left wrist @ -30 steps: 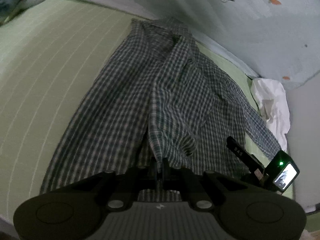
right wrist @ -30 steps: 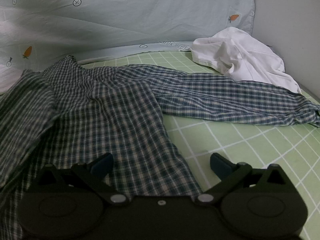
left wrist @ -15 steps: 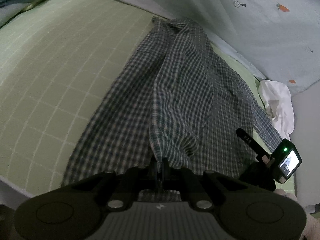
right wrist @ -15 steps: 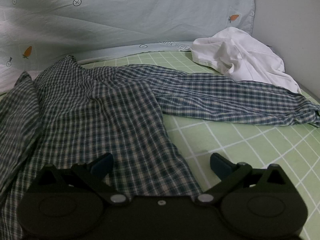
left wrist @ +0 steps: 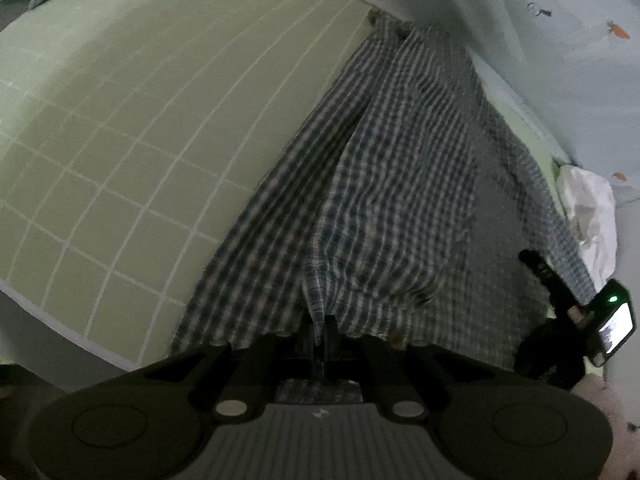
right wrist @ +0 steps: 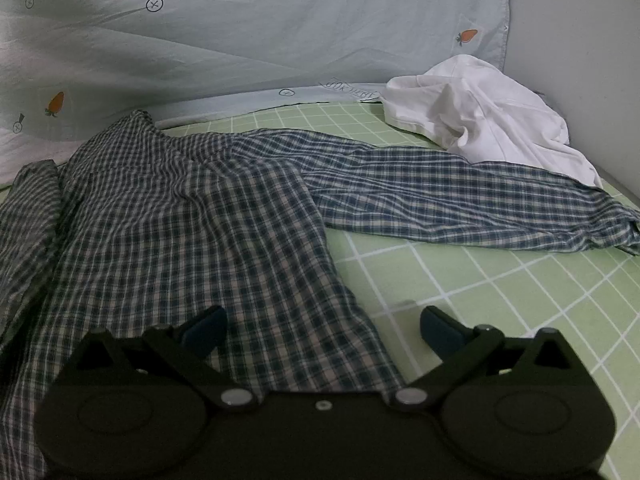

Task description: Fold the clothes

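Bed with green sheet (right wrist: 500,300), white grid lines. Plaid shirt (right wrist: 192,240) lies on it, body spread ahead of the right tongs (right wrist: 322,330) and under their left finger; 1 sleeve stretches flat to the far right of them. White garment (right wrist: 480,120) crumpled on the sheet far ahead-right, touching the sleeve's far edge. Pale blue carrot-print cover (right wrist: 280,40) heaped along the far side. Bare sheet right of the right tongs and left of the left tongs (left wrist: 319,334).

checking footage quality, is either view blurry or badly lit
Left wrist view: dim, the plaid shirt smeared by motion blur, grid lines on the green sheet bowed by the fisheye. Right wrist view: dim too, but sharp on the white garment.
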